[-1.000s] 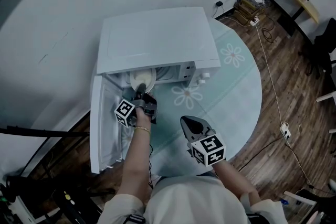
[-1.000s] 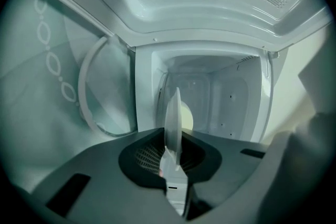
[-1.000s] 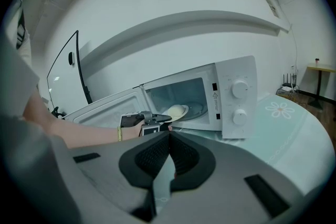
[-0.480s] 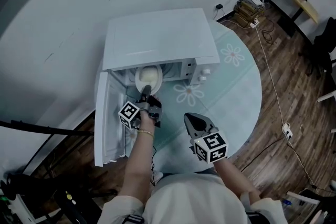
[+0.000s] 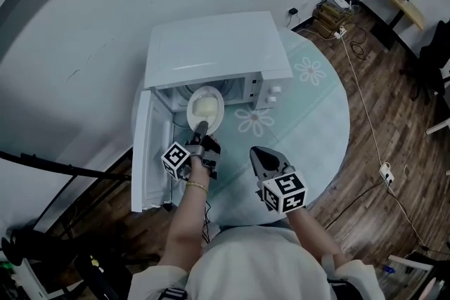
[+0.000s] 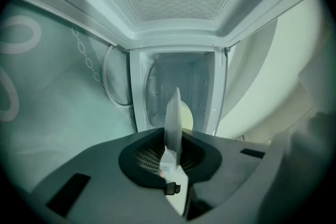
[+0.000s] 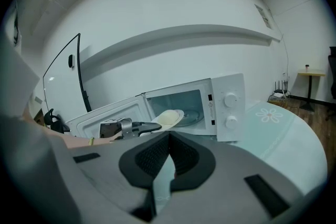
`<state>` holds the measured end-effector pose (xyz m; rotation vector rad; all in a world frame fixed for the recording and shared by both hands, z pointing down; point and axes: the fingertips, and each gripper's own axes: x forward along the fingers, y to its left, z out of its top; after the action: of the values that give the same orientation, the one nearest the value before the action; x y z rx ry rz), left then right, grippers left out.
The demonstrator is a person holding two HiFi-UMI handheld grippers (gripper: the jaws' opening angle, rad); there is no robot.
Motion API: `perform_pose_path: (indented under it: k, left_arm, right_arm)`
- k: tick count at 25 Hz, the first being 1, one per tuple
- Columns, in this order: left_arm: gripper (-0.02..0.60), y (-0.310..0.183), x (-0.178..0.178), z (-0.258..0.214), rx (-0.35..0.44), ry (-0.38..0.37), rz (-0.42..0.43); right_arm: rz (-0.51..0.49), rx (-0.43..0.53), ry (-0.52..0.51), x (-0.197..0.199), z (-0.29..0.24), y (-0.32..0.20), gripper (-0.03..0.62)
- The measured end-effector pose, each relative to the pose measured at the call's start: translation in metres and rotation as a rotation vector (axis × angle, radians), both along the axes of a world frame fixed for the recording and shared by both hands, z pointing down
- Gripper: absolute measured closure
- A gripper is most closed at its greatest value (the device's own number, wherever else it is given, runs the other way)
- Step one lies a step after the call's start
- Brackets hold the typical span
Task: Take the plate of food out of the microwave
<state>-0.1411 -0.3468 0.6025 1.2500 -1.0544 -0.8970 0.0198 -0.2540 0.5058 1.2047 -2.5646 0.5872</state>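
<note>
The white microwave point(image 5: 218, 46) stands on the round table, its door point(image 5: 144, 151) swung open to the left. A white plate point(image 5: 205, 109) with pale yellow food sits tilted at the mouth of the cavity, mostly outside it. My left gripper point(image 5: 202, 126) is shut on the plate's near rim. In the left gripper view the plate point(image 6: 173, 113) shows edge-on between the jaws, with the cavity point(image 6: 202, 78) behind. My right gripper point(image 5: 256, 152) hovers over the table, shut and holding nothing. In the right gripper view the plate point(image 7: 168, 118) and microwave point(image 7: 220, 105) show ahead.
A teal cloth with flower prints point(image 5: 309, 116) covers the table. The microwave's two knobs point(image 5: 271, 96) face the person. Cables and a power strip point(image 5: 383, 172) lie on the wooden floor at right. A black stand point(image 5: 56, 175) runs along the left.
My left gripper has drawn back toward the person with the plate, which came from inside the cavity out to its mouth. The right gripper has barely moved.
</note>
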Motion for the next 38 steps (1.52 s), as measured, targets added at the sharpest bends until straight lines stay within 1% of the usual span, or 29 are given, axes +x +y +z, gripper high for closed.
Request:
perform_pose_path:
  k: [13,17,21,30,32,35,38]
  left_arm:
    - [0.532,0.067,0.025,-0.016,0.005,0.013,0.102]
    - [0.532,0.084,0.03,-0.025,0.033,0.02,0.126]
    - [0.532,0.102,0.033,-0.032,0.042,0.008,0.153]
    - [0.532,0.139,0.032,-0.045,0.05,-0.007,0.194]
    - [0.532,0.147,0.03,-0.044,0.037,-0.021,0.199]
    - [0.532,0.157,0.031,-0.05,0.065,-0.001,0.205]
    - [0.532,0.164,0.032,-0.053,0.066,-0.002,0.207]
  right_arm:
    - [0.013,0.034,0.0,0.001,-0.012,0.026,0.588]
    - [0.017,0.046,0.001,0.002,-0.017,0.033,0.588]
    - [0.023,0.053,0.004,0.005,-0.019,0.04,0.588]
    - [0.025,0.066,0.005,0.006,-0.025,0.054,0.588]
    - [0.025,0.067,0.004,0.006,-0.025,0.057,0.588]
    - [0.022,0.066,0.001,0.006,-0.025,0.064,0.588]
    - [0.012,0.067,0.004,0.005,-0.025,0.068,0.588]
